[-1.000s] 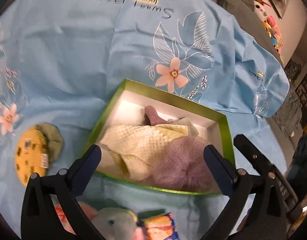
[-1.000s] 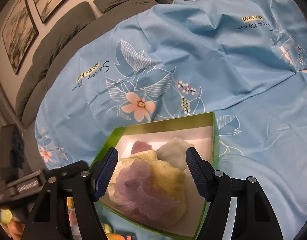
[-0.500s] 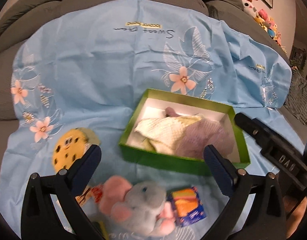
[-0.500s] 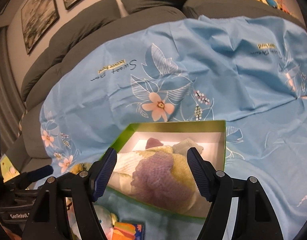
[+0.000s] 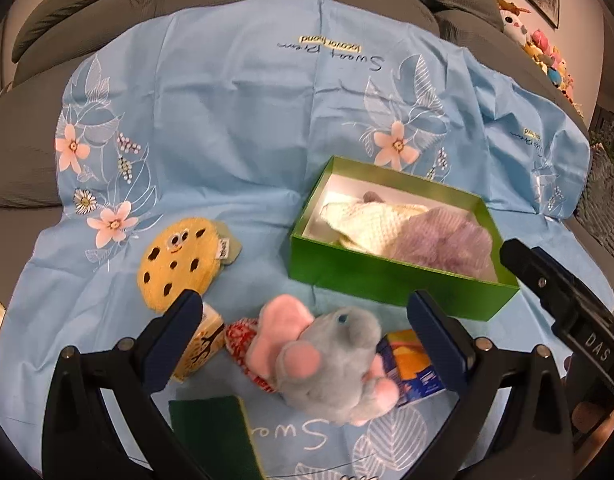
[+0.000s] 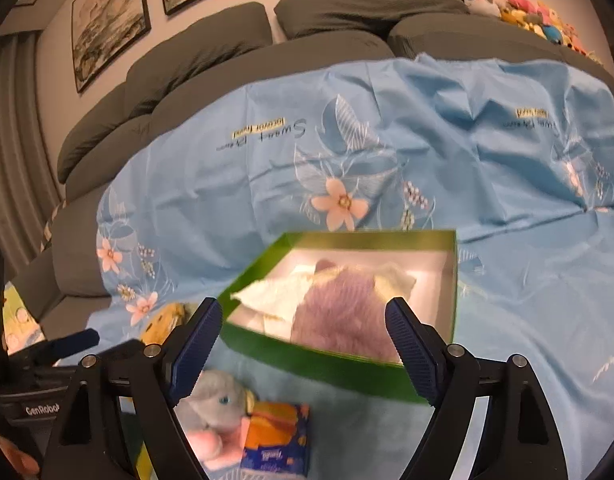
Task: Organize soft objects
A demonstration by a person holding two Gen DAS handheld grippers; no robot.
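A green box (image 5: 371,276) sits on the blue sheet and holds a cream knit cloth (image 5: 371,224) and a purple knit cloth (image 5: 447,240). It also shows in the right wrist view (image 6: 343,364). A grey and pink plush elephant (image 5: 327,356) lies in front of it, between the fingers of my open left gripper (image 5: 303,320), which hovers above it. A cookie plush (image 5: 179,260) lies to the left. My right gripper (image 6: 303,340) is open and empty, in front of the box.
An orange and blue tissue pack (image 5: 411,364) lies right of the elephant. A yellow block (image 5: 199,348), a red patterned item (image 5: 243,336) and a dark green pad (image 5: 211,432) lie near the front. The sofa backrest (image 6: 327,20) carries plush toys (image 6: 523,8).
Both grippers have pulled back and up from the box. The elephant, cookie plush and tissue pack have come into view. Both stay open.
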